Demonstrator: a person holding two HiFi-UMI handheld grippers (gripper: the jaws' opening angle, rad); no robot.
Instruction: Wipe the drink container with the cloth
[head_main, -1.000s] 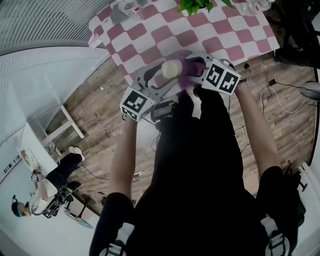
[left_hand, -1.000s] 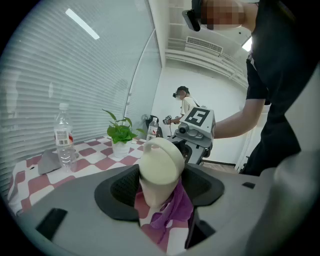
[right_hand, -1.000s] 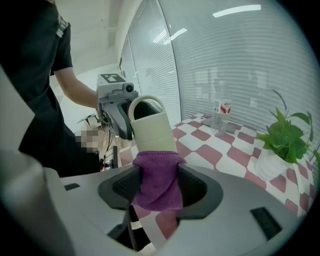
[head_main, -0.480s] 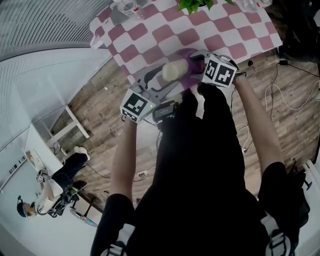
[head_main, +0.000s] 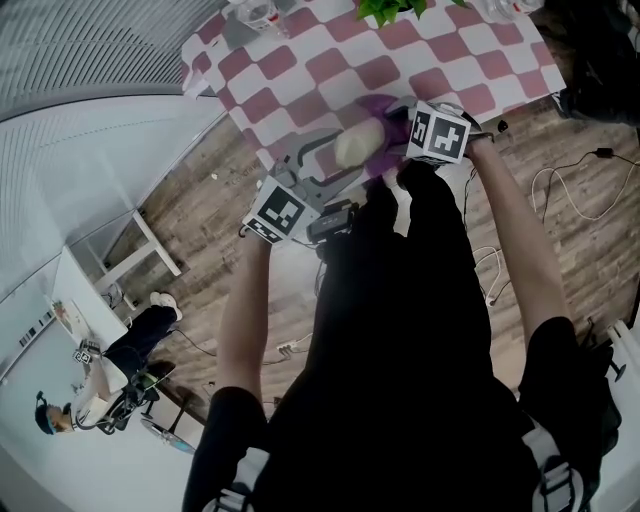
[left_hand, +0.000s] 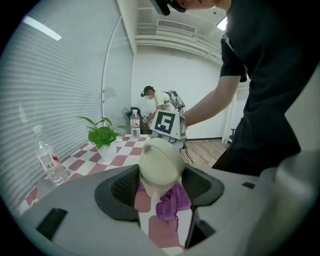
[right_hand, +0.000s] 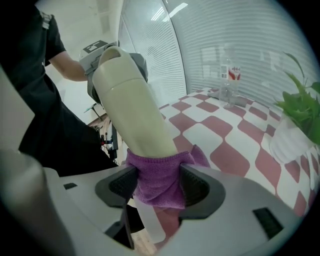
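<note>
Cream-coloured and matte, the tall plastic drink container (right_hand: 131, 107) with its domed cap is hanging tilted in the air over the near edge of the pink-and-white checked table (head_main: 300, 62). Its surface is looking smooth and plain, with a small bump showing on the cap. The left gripper (left_hand: 161, 186) is clamping the capped end, its dark ribbed pads pressing on both sides, and is reaching in from the wooden floor (head_main: 200, 200) side of the table. The other end of the container is sitting inside a fuzzy purple cloth (right_hand: 161, 182), folded around it just above the table's edge. The right gripper (right_hand: 157, 189) is holding that cloth-wrapped end. Its jaws have just been opening wider, yet the pads are touching the cloth on both sides, with the fabric bulging out above them.

Compared with a second ago, the container is showing more of its long side from the head view rather than mostly its round end. The left gripper's marker cube (head_main: 275, 212) is now turned to a different face angle beside the table. The right gripper's marker cube (head_main: 437, 132) is now lying further in over the table's edge squares.
</note>
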